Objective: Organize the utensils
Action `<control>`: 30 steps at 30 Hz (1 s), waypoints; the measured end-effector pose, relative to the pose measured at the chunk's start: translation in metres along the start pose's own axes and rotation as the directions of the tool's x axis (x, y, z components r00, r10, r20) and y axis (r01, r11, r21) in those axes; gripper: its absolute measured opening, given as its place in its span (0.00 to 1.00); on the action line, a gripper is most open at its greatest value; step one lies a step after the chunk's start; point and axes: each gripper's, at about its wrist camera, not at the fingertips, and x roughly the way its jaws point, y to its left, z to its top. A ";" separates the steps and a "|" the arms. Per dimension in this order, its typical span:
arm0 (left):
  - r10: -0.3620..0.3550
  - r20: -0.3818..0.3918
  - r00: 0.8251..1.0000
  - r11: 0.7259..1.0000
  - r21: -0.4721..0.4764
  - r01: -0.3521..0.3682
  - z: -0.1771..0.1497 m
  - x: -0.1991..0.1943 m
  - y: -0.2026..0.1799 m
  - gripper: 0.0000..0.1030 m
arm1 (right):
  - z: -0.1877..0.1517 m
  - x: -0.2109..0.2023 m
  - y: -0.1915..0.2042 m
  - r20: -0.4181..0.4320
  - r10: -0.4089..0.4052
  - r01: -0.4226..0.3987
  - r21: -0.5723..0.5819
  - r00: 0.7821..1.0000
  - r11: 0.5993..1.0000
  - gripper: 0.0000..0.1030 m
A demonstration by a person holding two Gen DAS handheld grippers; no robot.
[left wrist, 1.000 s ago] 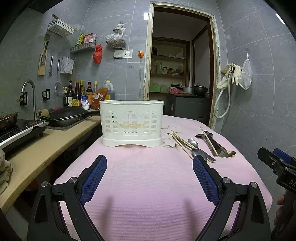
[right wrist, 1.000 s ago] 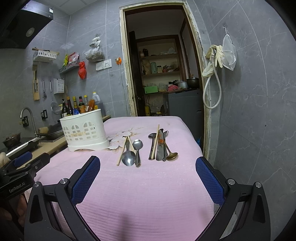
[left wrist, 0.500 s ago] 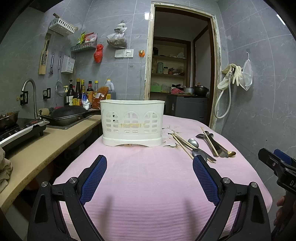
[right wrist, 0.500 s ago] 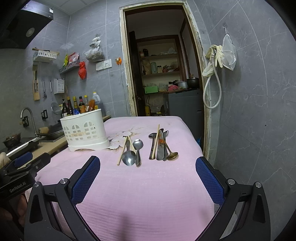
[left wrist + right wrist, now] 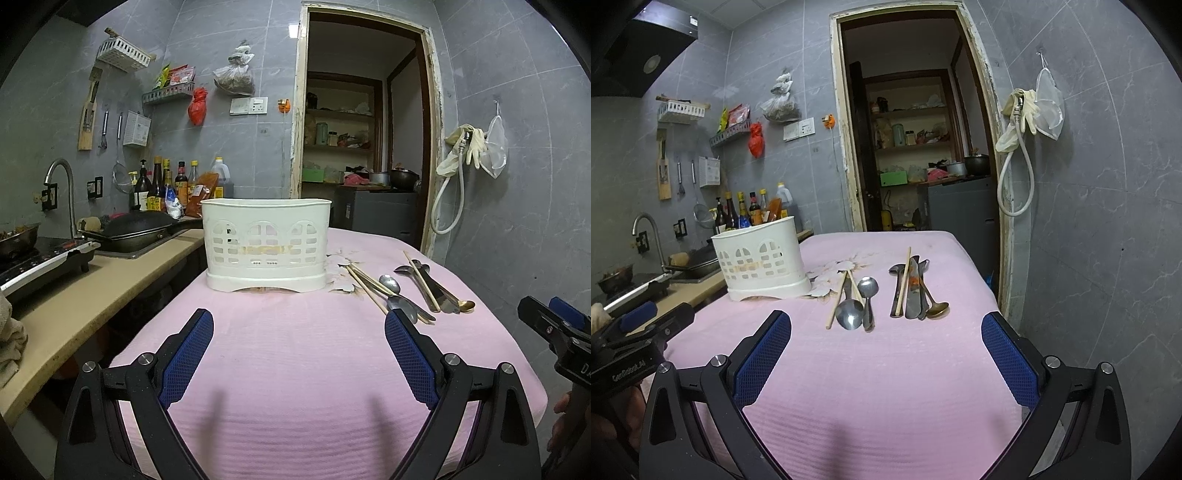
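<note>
The utensils [image 5: 882, 291] lie in two loose bunches on the pink cloth [image 5: 886, 369], just right of the white caddy [image 5: 761, 258], well ahead of my right claw [image 5: 886, 332], spread wide and empty. My left claw [image 5: 299, 332], equally wide, faces the caddy [image 5: 266, 243].

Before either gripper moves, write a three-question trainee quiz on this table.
1. True or false: the white caddy already holds utensils.
2. Which lies nearest the caddy? A. gold spoon B. large steel spoon C. knife
3. Fill in: the fingers of the left gripper and right gripper are ____.

Key:
1. False as far as can be seen; nothing rises above its rim.
2. B
3. open, holding nothing
</note>
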 end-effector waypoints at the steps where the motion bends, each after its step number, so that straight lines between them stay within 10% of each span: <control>1: 0.002 -0.002 1.000 1.000 -0.002 -0.002 0.001 0.001 0.000 0.88 | 0.000 0.000 0.000 0.003 -0.005 0.005 -0.002 1.000 1.000 1.00; 18: 0.006 0.038 0.999 0.999 0.047 -0.007 0.040 0.026 0.004 0.88 | 0.041 0.014 -0.010 0.095 -0.003 0.017 -0.149 0.995 0.989 1.00; 30: -0.046 -0.088 0.995 0.999 0.008 0.047 0.071 0.084 0.013 0.88 | 0.074 0.068 -0.029 0.031 0.031 -0.024 -0.206 0.999 0.978 1.00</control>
